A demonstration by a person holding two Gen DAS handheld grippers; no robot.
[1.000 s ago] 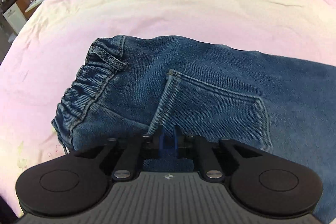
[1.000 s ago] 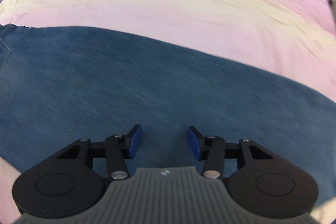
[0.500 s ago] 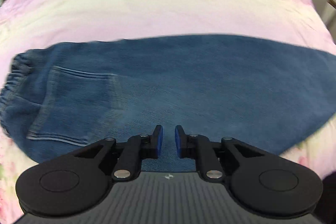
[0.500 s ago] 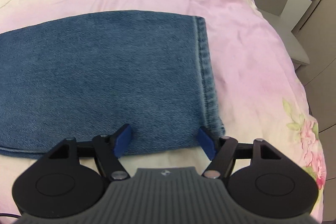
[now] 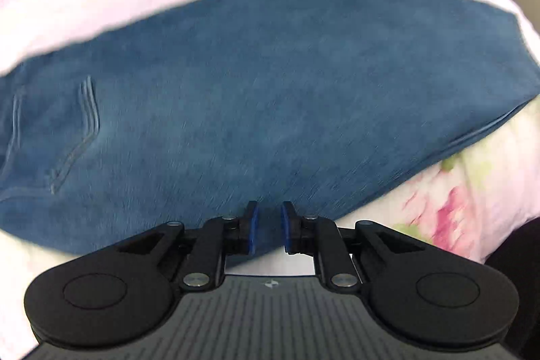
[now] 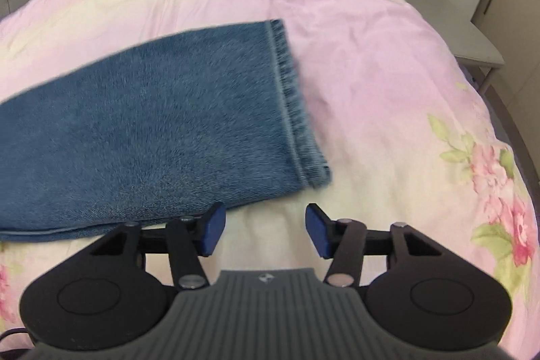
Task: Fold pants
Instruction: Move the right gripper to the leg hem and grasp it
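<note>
Blue jeans [image 5: 270, 90] lie flat across the pink bed, blurred by motion. Their back pocket [image 5: 67, 130] shows at the far left of the left wrist view. My left gripper [image 5: 269, 225] hovers over the near edge of the leg, jaws a narrow gap apart with nothing pinched between them. In the right wrist view the leg [image 6: 152, 130] ends in a frayed hem [image 6: 293, 110]. My right gripper [image 6: 265, 228] hangs just below the hem's near corner, over bare sheet. Its jaws are closing with nothing between them.
The pink and cream bedsheet [image 6: 371, 73] has a flower print [image 6: 499, 171] near its right edge. A grey chair or bedside stand [image 6: 472, 32] is beyond the bed at the right. The bed edge drops off on the right.
Both grippers slid right along the jeans: the pocket drifted to the left view's far left, and the hem came into the right view. Right jaws widened, then narrowed. Left jaws parted slightly.
</note>
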